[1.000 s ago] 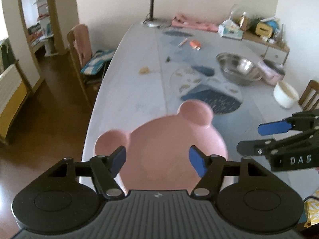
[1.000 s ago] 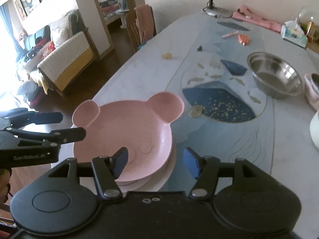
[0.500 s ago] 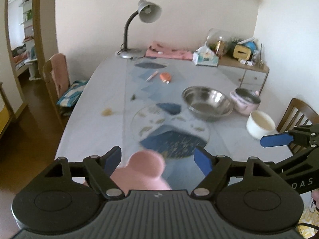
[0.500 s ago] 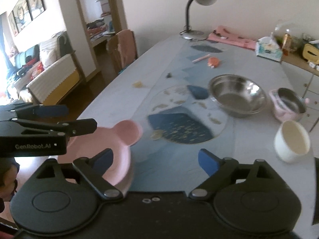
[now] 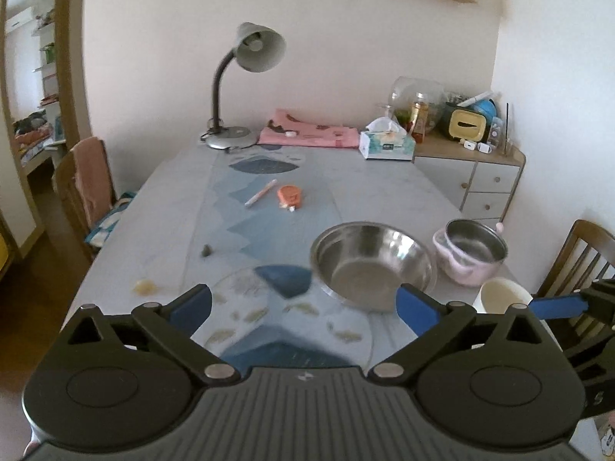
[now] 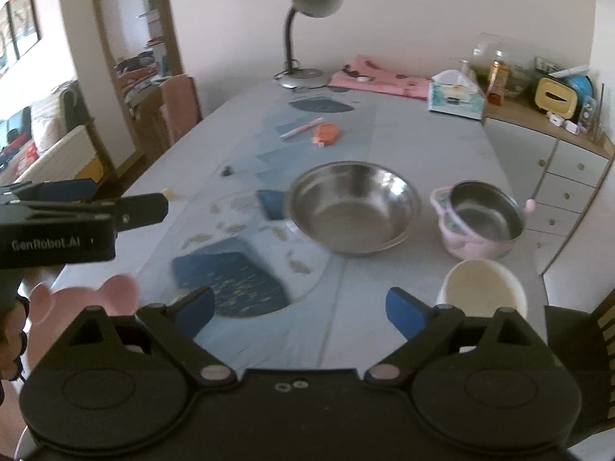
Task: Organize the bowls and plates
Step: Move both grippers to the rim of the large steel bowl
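A large steel bowl (image 5: 373, 265) (image 6: 351, 207) sits mid-table. Right of it stand a small steel bowl in a pink holder (image 5: 471, 251) (image 6: 480, 221) and a cream cup-like bowl (image 5: 499, 296) (image 6: 482, 288). A pink bear-eared plate (image 6: 82, 299) shows only at the lower left of the right wrist view, partly hidden. My left gripper (image 5: 303, 305) is open and empty, above the blue-patterned round mat (image 5: 292, 319). My right gripper (image 6: 300, 309) is open and empty, above the near table. Each gripper appears at the edge of the other's view.
A desk lamp (image 5: 246, 77), pink cloth (image 5: 307, 136) and tissue box (image 5: 388, 146) stand at the table's far end. A pen (image 5: 261, 193) and orange item (image 5: 290, 196) lie mid-table. Chairs stand at left (image 5: 86, 192) and right (image 5: 588, 257). A sideboard (image 5: 472, 176) is at far right.
Both grippers have risen and tilted up away from the pink bear plate, which has left the left view and sunk to the right view's corner. The far table now fills both views.
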The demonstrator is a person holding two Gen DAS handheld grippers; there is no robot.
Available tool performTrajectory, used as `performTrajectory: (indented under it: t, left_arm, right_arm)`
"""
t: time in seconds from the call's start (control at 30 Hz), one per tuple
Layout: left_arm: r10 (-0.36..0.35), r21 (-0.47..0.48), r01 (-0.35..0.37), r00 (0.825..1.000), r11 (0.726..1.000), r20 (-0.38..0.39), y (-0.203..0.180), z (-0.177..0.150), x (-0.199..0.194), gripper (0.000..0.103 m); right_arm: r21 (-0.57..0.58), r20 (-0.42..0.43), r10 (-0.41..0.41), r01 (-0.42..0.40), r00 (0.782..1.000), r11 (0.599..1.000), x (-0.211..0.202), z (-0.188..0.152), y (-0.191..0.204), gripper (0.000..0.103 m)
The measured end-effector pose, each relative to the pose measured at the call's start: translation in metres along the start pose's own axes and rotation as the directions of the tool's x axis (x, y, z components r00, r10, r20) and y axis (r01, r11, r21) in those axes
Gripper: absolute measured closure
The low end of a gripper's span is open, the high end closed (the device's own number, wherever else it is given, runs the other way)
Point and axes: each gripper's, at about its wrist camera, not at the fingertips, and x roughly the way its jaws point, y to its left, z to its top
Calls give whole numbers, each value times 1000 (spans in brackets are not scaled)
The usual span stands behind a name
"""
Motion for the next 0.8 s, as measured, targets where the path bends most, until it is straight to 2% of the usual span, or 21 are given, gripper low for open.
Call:
performTrajectory:
  t: [0.27,0.37,0.63,0.8]
  left_arm:
    - [13,15,-12,999,1000,-48,-27,31,76,0]
    - [47,20,-45,995,999,-89,-30,38,108,0]
    - [29,-72,-42,982,997,-185,-24,47,171,0]
    - [13,-56,-26,977,998,-214,-23,51,198,0]
  right_arm:
    - [8,-19,-32,32,999,999,47,23,-41,7]
    - [35,-33,-39,40,999,999,66,31,-54,8]
    - [79,-80,-43,50,996,996,113,44,-71,12]
    - [114,-117,-45,59,992,992,135,48,-79,12]
